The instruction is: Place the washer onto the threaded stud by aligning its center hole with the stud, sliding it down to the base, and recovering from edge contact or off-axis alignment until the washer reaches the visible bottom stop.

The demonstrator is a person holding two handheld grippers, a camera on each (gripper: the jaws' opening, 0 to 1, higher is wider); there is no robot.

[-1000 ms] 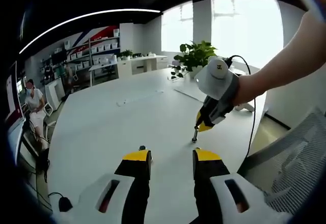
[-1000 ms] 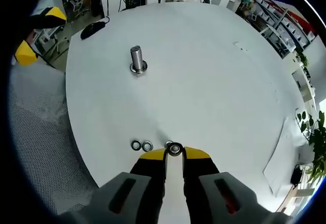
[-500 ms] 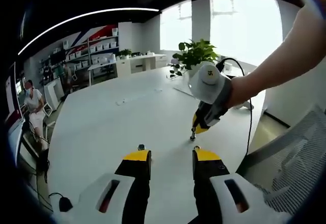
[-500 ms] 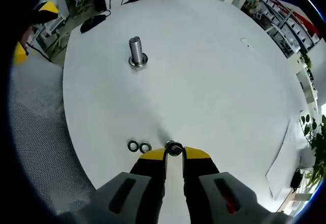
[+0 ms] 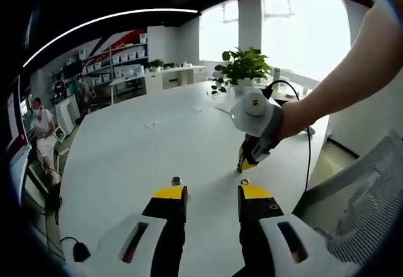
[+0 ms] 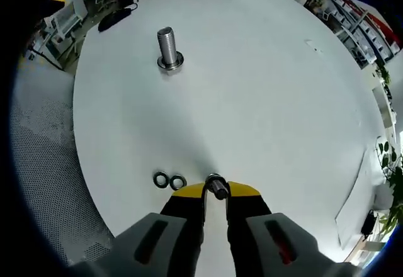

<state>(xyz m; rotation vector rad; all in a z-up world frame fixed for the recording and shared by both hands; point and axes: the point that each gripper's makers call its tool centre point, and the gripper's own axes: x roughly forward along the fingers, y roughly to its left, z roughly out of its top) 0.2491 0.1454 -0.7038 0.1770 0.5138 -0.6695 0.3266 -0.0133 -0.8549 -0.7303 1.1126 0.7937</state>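
Observation:
The threaded stud (image 6: 167,45) stands upright on the white round table (image 6: 264,88), with a metal ring around its base. In the right gripper view my right gripper (image 6: 215,191) is shut on a small steel washer (image 6: 216,185), near the table's edge and well short of the stud. Two loose washers (image 6: 169,180) lie on the table just left of its jaws. In the left gripper view my left gripper (image 5: 213,195) is open with nothing between its jaws, and the stud's top (image 5: 175,180) peeks over its left jaw. The right gripper (image 5: 243,164), held by a hand, points down at the table there.
A mesh chair (image 5: 365,214) stands close against the table's edge. A mouse with a cable (image 6: 116,17) lies on the table beyond the stud. A potted plant (image 5: 242,66) sits at the far end of the table, and a seated person (image 5: 43,132) is beyond it.
The right gripper has shifted slightly above the table with the washer still between its jaws. The left gripper has stayed in place and open.

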